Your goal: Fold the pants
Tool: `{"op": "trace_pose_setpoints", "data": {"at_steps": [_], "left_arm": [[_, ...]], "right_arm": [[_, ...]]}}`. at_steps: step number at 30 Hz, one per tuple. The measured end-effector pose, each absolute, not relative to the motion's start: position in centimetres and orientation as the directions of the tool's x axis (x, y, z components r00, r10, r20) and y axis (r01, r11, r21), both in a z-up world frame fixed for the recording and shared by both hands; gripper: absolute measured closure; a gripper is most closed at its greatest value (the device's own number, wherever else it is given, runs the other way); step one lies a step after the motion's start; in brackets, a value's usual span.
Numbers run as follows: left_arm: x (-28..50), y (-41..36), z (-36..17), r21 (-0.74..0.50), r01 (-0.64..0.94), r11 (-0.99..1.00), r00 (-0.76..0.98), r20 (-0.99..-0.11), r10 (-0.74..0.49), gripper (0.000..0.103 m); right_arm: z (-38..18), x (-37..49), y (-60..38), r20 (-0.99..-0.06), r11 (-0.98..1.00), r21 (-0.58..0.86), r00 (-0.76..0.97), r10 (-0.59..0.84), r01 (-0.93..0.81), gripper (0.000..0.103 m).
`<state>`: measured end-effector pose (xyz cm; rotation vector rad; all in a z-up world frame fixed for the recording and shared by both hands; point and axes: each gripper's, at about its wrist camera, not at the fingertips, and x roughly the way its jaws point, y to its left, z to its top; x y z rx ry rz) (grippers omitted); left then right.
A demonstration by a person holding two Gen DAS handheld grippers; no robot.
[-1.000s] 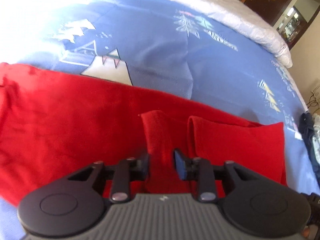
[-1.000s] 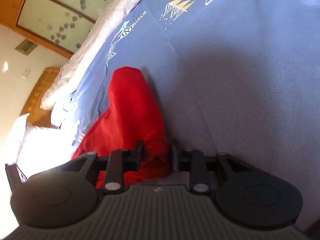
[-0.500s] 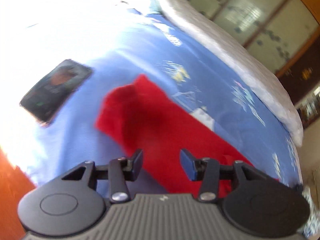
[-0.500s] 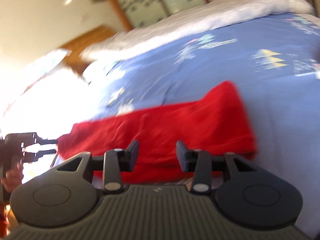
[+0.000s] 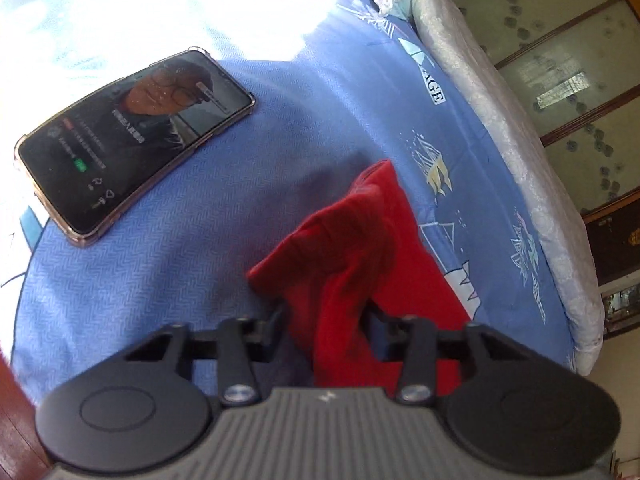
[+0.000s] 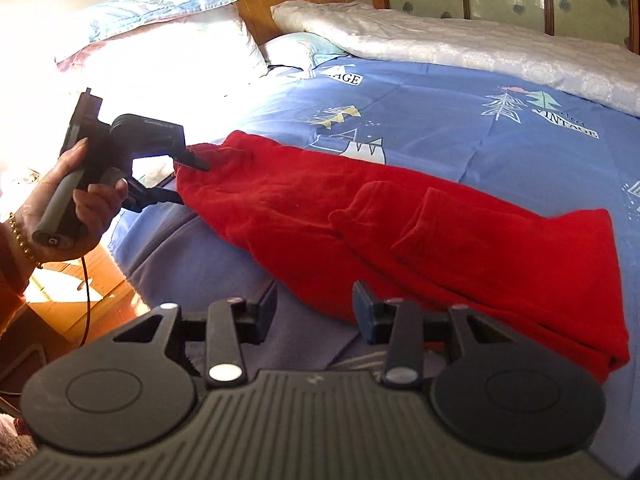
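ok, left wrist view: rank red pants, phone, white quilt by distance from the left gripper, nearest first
1. red pants: a bunched end sits between the jaws of the left gripper, which are closing on it.
2. phone: upper left, flat on the blue bedspread, screen lit.
3. white quilt: along the bed's far edge, upper right.

Left claw (image 5: 325, 318) closing on pants (image 5: 360, 264)
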<state>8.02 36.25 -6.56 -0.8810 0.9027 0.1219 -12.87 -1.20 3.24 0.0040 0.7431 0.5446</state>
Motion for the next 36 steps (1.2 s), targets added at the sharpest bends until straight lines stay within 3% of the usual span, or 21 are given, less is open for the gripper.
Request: {"op": "trace_pose_setpoints", "data": {"at_steps": [1, 6, 12, 18, 20, 23, 26, 29, 31, 36], "left_arm": [[8.2, 36.0, -6.4, -0.636, -0.432, 0.640, 0.647, -0.712, -0.272, 0.088], [8.2, 31.2, -0.8, -0.628, -0.250, 0.737, 0.733, -0.620, -0.280, 0.091], [8.1, 18.8, 5.7, -0.436, 0.122, 0.892, 0.768, -0.527, -0.363, 0.091], [7.4, 4.5, 4.9, -0.335, 0.408, 0.849, 0.633, -0.566, -0.528, 0.090], [6.7, 0.3, 2.9, -0.310, 0.484, 0.819, 0.549, -0.621, -0.560, 0.083], [5.3, -3.1, -0.3, -0.229, 0.505, 0.832, 0.461, -0.744, -0.485, 0.081], [3.6, -0.7, -0.5, -0.254, 0.512, 0.820, 0.462, -0.724, -0.513, 0.078], [3.2, 4.7, 1.0, -0.405, 0.455, 0.793, 0.443, -0.669, -0.597, 0.072], [3.1, 8.2, 2.1, -0.476, 0.401, 0.783, 0.491, -0.610, -0.623, 0.058], [2.2, 12.6, 3.4, -0.454, 0.309, 0.836, 0.588, -0.599, -0.543, 0.054]], "right_arm": [[3.2, -12.7, -1.4, -0.640, 0.868, 0.198, 0.611, 0.466, -0.455, 0.059], [2.7, -12.0, -3.4, -0.632, 0.896, 0.279, 0.636, 0.443, -0.347, 0.059], [1.6, -11.1, -7.1, -0.632, 0.897, 0.400, 0.651, 0.419, -0.189, 0.059], [0.9, -11.6, -12.7, -0.619, 0.867, 0.497, 0.705, 0.346, 0.012, 0.058], [0.4, -11.9, -14.9, -0.619, 0.840, 0.536, 0.716, 0.322, 0.085, 0.058], [-0.3, -12.5, -17.3, -0.618, 0.797, 0.582, 0.725, 0.305, 0.162, 0.058], [-0.4, -13.1, -18.5, -0.606, 0.772, 0.607, 0.739, 0.296, 0.189, 0.057], [0.1, -13.2, -19.1, -0.562, 0.745, 0.645, 0.766, 0.313, 0.169, 0.057], [0.7, -13.0, -19.2, -0.517, 0.731, 0.670, 0.789, 0.333, 0.130, 0.057], [2.1, -11.4, -17.5, -0.468, 0.757, 0.652, 0.808, 0.358, 0.042, 0.057]]}}
